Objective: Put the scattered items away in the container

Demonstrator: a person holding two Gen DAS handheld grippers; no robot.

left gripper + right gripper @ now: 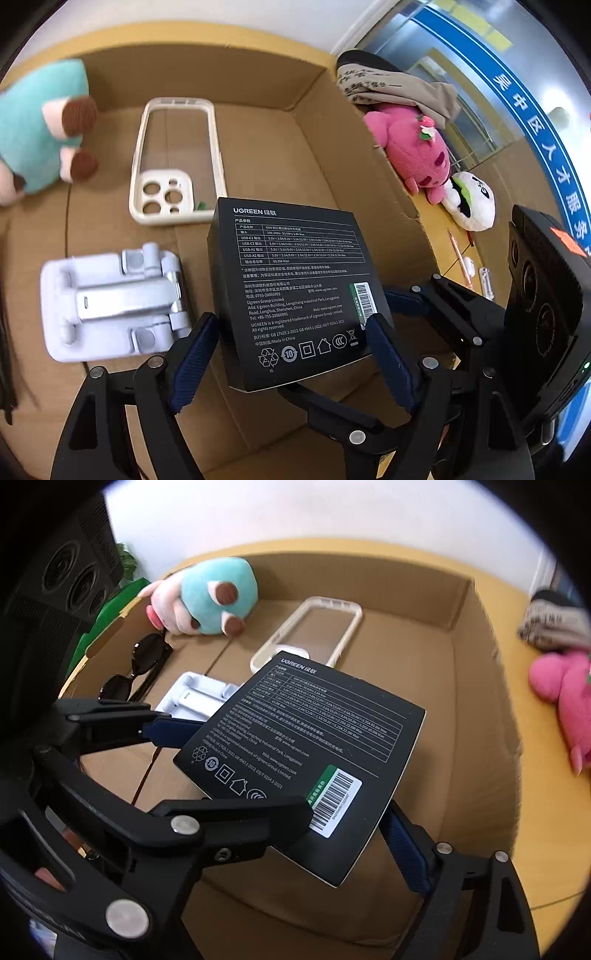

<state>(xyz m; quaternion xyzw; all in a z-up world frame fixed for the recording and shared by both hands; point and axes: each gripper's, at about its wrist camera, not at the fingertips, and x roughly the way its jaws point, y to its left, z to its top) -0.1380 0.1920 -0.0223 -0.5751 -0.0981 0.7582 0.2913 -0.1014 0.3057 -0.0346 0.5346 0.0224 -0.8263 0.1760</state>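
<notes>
We log black UGREEN charger box (295, 291) clamped jointly by left tongs (295, 363) and right tongs (284, 797), hovering over cardboard box (332, 155). Inside: cream phone case (177, 162), white phone stand (110, 299), teal plush (218, 594), sunglasses (142, 664).

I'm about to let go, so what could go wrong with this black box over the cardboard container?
The black box hangs tilted above the phone stand and phone case; dropped now, it may land on them. The left gripper and right gripper both seem to grip it; an uneven release could twist it.
</notes>
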